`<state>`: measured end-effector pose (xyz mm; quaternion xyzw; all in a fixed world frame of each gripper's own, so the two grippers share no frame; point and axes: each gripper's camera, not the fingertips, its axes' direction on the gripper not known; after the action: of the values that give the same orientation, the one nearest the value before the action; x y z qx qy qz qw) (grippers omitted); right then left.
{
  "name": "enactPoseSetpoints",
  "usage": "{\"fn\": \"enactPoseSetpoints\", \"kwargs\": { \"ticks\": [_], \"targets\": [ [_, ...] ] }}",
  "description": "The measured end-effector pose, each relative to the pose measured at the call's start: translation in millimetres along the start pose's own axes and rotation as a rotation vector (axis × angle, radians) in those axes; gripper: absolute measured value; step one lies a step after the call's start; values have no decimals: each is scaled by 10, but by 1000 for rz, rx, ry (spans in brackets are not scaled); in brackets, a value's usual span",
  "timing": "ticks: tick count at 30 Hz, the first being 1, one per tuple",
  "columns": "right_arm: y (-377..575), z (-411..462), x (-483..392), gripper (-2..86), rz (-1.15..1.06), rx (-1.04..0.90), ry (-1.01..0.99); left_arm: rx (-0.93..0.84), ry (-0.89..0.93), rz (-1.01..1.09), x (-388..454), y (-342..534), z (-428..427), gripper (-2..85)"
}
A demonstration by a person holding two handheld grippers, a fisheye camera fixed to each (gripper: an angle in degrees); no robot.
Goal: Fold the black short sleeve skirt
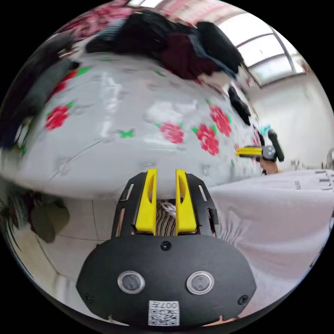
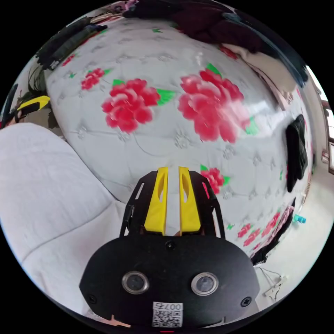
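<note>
A small black garment (image 2: 296, 153) lies alone near the edge of the flowered bed (image 2: 181, 139); it also shows in the left gripper view as a black garment (image 1: 240, 104). Whether it is the skirt I cannot tell. My left gripper (image 1: 166, 171) hovers at the bed's (image 1: 114, 146) near edge, its jaws a narrow gap apart with nothing between them. My right gripper (image 2: 173, 168) hangs over the sheet, its jaws slightly apart and empty. Each gripper appears in the other's view: the right gripper (image 1: 248, 151) and the left gripper (image 2: 33, 104).
A heap of dark clothes (image 1: 167, 38) is piled along the bed's far side, and more dark garments (image 1: 38, 87) lie at the left edge. The person's white shirt (image 1: 275, 222) is close by on the right. Tiled floor (image 1: 76, 222) lies below the bed edge.
</note>
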<state>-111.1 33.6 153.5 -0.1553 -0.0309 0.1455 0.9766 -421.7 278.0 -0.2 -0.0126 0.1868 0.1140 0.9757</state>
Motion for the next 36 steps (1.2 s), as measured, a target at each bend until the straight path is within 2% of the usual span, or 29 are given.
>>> {"fn": "enactPoseSetpoints", "kwargs": {
  "ticks": [3, 7, 9, 11, 13, 15, 19, 23, 26, 32, 36],
  "targets": [
    [451, 104, 218, 46, 35, -13, 8, -83, -133, 207, 847, -413, 773, 83],
    [980, -47, 451, 40, 84, 248, -133, -94, -118, 230, 1761, -834, 1737, 79],
    [1149, -106, 645, 42, 99, 330, -240, -106, -68, 206, 2127, -963, 2165, 78],
    [1321, -200, 1062, 44, 122, 322, -493, -128, -21, 217, 2518, -1075, 2612, 77],
    [1639, -276, 1439, 46, 201, 340, -546, -208, -43, 274, 3026, -1219, 3231, 76],
    [2205, -407, 1879, 48, 305, 455, -487, -258, -89, 320, 3364, -1310, 3661, 75],
    [3908, -528, 3322, 55, 780, 598, -267, -343, -177, 378, 3931, -1479, 4552, 64],
    [5476, -621, 4730, 61, 1194, 566, -27, -442, -242, 399, 4174, -1569, 5267, 63],
    [6200, -745, 5542, 65, 1385, 540, 55, -504, -326, 436, 4261, -1623, 5670, 64],
    [6785, -836, 6680, 63, 1604, 475, 91, -534, -327, 396, 4099, -1695, 6147, 64],
    [6825, -727, 7086, 46, 1652, 359, 69, -528, -318, 392, 3976, -1708, 6376, 65]
  ]
}}
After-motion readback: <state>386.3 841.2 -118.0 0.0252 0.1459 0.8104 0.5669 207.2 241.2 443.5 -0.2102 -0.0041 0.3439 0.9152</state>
